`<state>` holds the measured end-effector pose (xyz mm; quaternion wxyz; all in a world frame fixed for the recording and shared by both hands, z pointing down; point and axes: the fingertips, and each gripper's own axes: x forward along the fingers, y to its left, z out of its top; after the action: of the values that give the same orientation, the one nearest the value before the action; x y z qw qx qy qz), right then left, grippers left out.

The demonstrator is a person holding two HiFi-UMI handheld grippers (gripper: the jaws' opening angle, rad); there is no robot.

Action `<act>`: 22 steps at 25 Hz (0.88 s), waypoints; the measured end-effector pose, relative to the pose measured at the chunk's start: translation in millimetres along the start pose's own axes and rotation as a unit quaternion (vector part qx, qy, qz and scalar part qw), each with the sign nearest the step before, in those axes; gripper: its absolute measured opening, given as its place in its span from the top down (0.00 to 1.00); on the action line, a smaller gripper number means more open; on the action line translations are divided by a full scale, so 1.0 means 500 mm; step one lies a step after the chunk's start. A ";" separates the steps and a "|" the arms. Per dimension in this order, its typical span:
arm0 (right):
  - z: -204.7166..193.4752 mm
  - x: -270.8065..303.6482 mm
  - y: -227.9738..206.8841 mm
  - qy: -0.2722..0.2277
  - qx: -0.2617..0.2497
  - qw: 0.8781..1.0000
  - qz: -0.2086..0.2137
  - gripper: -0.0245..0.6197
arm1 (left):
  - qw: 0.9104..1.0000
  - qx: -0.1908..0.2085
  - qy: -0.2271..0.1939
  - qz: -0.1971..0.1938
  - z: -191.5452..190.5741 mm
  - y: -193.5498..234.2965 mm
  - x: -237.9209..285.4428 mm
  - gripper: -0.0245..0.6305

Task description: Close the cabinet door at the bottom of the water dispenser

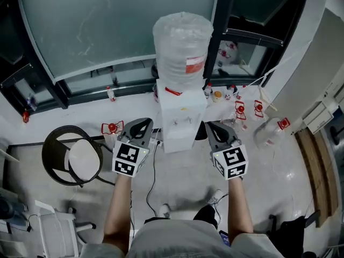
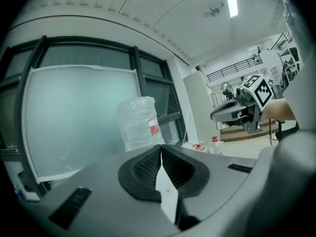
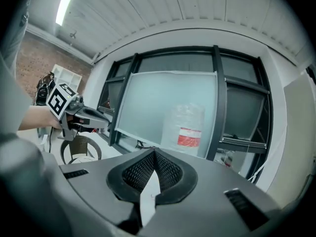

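Observation:
A white water dispenser (image 1: 181, 117) stands against the window wall, topped by a plastic-wrapped bottle (image 1: 181, 42) with a red label. From above I see only its top and upper front; its bottom cabinet door is hidden. My left gripper (image 1: 141, 129) is held up just left of the dispenser, and my right gripper (image 1: 217, 130) just right of it. Both are shut with nothing between the jaws. In the left gripper view the shut left gripper (image 2: 161, 146) points at the bottle (image 2: 138, 122). In the right gripper view the shut right gripper (image 3: 154, 151) faces the bottle (image 3: 186, 130).
A round dark chair (image 1: 72, 155) with a pale cushion stands to the left, and a white chair (image 1: 54, 230) at the lower left. Several red-capped bottles (image 1: 239, 110) lie on the floor beside the dispenser. A black cable (image 1: 153, 171) runs across the floor. Wooden planks (image 1: 317, 176) lie at the right.

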<state>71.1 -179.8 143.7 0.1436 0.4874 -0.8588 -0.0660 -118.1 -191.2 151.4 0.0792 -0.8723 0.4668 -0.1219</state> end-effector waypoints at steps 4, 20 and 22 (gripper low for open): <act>0.051 -0.020 0.034 -0.013 -0.035 0.999 0.005 0.92 | 1.000 0.014 -0.023 -0.008 0.054 -0.012 -0.041 0.93; 0.158 -0.028 0.021 -0.058 -0.060 0.996 -0.013 0.92 | 0.993 0.053 -0.105 -0.014 0.188 -0.006 -0.073 0.93; 0.160 -0.025 0.022 -0.062 -0.057 0.996 -0.013 0.92 | 0.993 0.052 -0.102 -0.011 0.181 0.006 -0.070 0.93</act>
<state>43.2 -165.5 68.2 0.1167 0.4845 -0.8544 -0.1469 -113.3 -161.4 59.3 0.1704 -0.8799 0.4398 -0.0572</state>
